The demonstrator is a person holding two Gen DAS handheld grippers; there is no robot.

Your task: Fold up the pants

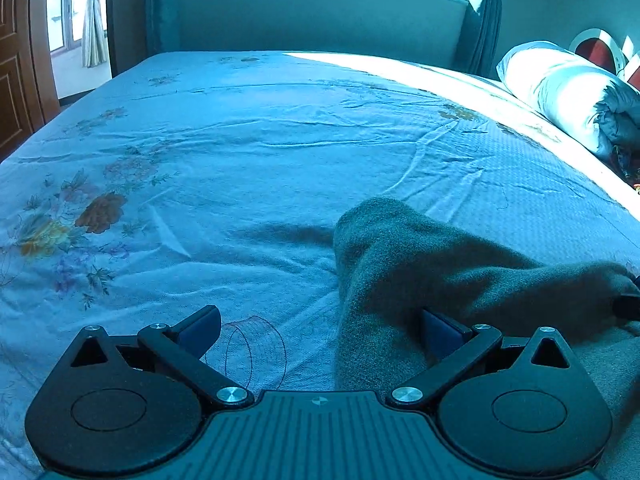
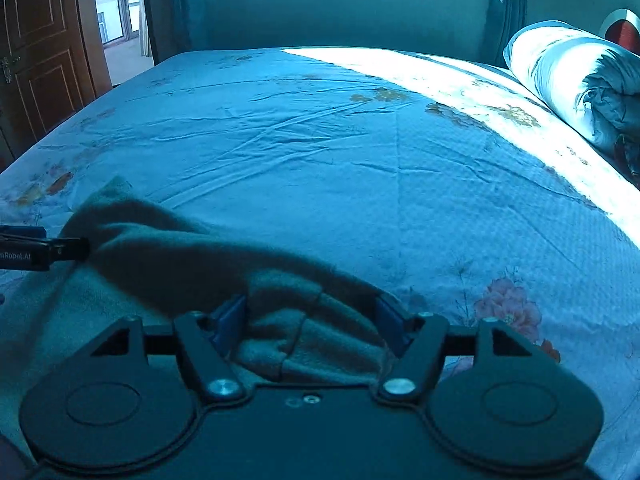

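The grey fleece pants [image 1: 424, 272] lie bunched on the near part of the bed; they also show in the right wrist view [image 2: 192, 256]. My left gripper [image 1: 320, 332] is open, with the pants' edge lying between its wide-apart blue pads [image 1: 202, 330], against the right one. My right gripper [image 2: 310, 320] is open, with a folded hump of the pants lying between its fingers. The left gripper's tip [image 2: 60, 250] shows at the left of the right wrist view, touching the cloth.
The bed [image 1: 240, 152] has a light blue flowered sheet. A rolled quilt [image 1: 576, 92] lies at the right edge. A wooden door [image 2: 36, 60] and a lit doorway stand at the far left. A padded headboard wall [image 1: 320, 20] is behind the bed.
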